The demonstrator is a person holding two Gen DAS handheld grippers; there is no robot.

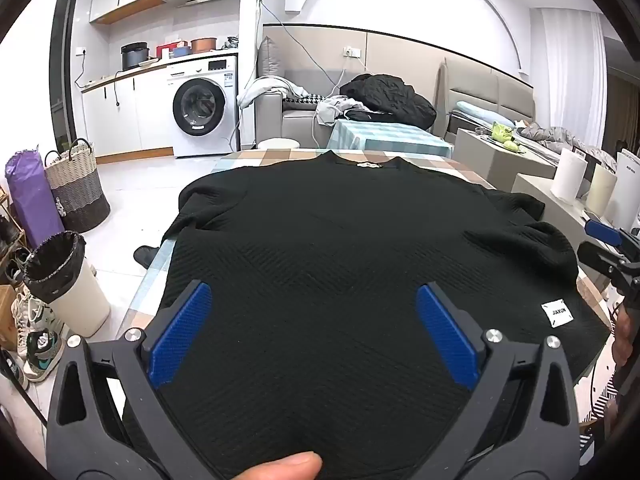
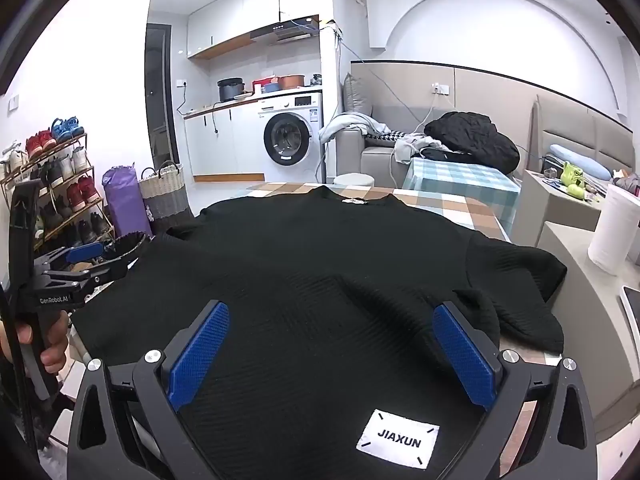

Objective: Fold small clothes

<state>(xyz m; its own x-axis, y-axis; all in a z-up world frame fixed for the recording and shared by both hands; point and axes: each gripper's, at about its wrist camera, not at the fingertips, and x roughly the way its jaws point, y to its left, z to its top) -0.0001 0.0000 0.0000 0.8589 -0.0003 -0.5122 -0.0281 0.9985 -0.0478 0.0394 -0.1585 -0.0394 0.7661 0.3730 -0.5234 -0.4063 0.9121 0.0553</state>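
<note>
Both views are taken low and close over the near hem of a black sweater (image 1: 320, 240) (image 2: 320, 264), facing its collar; the washing machine (image 1: 204, 102) (image 2: 292, 136) beyond is shared.

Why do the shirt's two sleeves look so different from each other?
The near sleeve, on the right gripper's side, is bunched and folded over itself; the far sleeve, by the left gripper, lies flatter and more spread out. The near sleeve reaches the table's edge by the paper roll; the far one points toward the shoe rack. Both are short, black and ribbed, part of one shirt.
</note>
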